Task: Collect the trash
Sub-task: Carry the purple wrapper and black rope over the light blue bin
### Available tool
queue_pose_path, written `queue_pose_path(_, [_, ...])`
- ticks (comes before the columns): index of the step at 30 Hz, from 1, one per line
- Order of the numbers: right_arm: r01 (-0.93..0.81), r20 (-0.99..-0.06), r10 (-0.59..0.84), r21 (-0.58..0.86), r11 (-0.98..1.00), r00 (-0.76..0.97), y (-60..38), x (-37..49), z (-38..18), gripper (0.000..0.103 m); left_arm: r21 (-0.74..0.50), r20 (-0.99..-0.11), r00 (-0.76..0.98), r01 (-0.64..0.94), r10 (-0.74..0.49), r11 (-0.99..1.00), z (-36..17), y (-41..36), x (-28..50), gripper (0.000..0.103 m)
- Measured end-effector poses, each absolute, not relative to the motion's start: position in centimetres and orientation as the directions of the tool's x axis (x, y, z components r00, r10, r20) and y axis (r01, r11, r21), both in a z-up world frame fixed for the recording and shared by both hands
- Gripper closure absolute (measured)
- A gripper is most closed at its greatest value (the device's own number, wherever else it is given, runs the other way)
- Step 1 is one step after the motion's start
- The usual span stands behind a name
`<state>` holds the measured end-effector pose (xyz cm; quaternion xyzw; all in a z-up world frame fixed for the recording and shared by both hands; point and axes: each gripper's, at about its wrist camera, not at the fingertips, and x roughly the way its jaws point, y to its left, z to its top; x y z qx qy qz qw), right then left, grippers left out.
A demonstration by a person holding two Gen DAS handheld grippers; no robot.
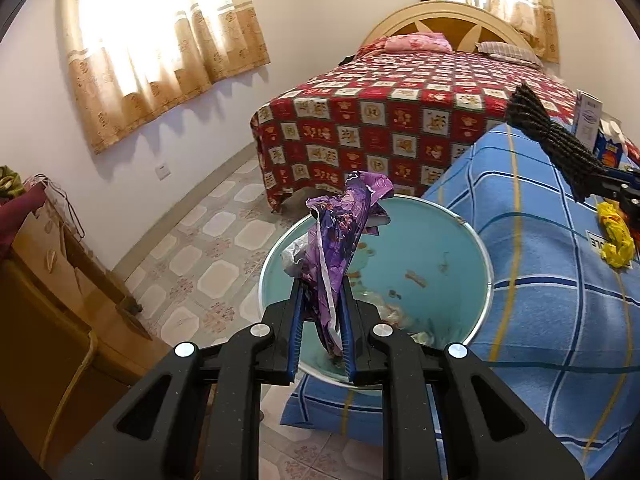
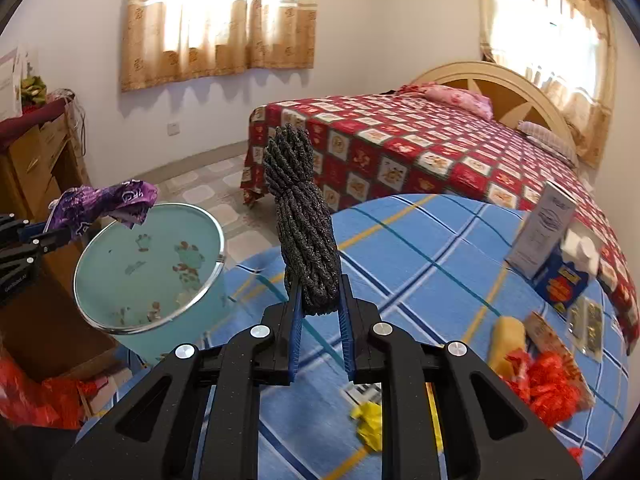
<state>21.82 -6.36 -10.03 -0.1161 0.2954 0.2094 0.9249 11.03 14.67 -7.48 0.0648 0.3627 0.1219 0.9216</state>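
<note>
My left gripper (image 1: 322, 292) is shut on a crumpled purple wrapper (image 1: 348, 220) and holds it above the open teal trash bin (image 1: 476, 248). The wrapper (image 2: 100, 202) and bin (image 2: 100, 256) also show at the left of the right wrist view. My right gripper (image 2: 318, 292) is shut on a dark grey rope bundle (image 2: 304, 220), held upright over the blue checked table cover (image 2: 420, 260). The rope (image 1: 548, 136) also shows at the right of the left wrist view. Yellow wrappers (image 2: 370, 420) and red wrappers (image 2: 548, 388) lie on the cover.
A bed with a red patterned cover (image 2: 400, 148) stands behind the table. A white box (image 2: 540, 232) and a blue carton (image 2: 564, 284) stand on the table's right side. A wooden cabinet (image 1: 52, 280) stands left of the bin. The floor is tiled (image 1: 216, 256).
</note>
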Motion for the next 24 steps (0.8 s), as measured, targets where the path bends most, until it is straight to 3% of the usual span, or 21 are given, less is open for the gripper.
queue_pose_path(24, [-0.576,-0.629,0.369,-0.154,0.803,0.684,0.9,22.3,-11.3,0.086,0.208,-0.661,0.681,-0.236,0.314,0.949,-7.8,17.8,10.3,0.086])
